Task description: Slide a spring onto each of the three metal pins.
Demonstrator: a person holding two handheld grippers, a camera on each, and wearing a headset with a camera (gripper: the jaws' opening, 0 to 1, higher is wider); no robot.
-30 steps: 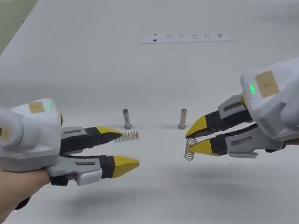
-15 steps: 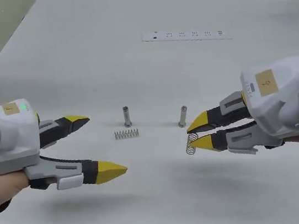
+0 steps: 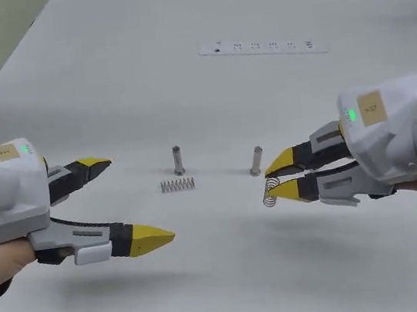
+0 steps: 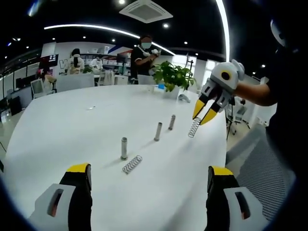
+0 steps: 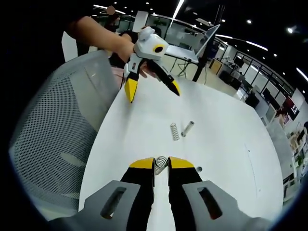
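White table (image 3: 104, 77) holds two upright metal pins: one pin (image 3: 177, 160) with a loose spring (image 3: 177, 184) lying just before it, the other pin (image 3: 257, 161) near the right gripper (image 3: 273, 182) — its jaws pinch a second spring (image 3: 270, 194). Left gripper (image 3: 137, 201) gapes wide.

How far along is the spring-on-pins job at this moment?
Done, apparently: the far pin in the left gripper view looks coil-wrapped. In hand: right gripper shut on a spring; left gripper open. Left: the near pin and middle pin are bare, and a loose spring lies beside the near pin.
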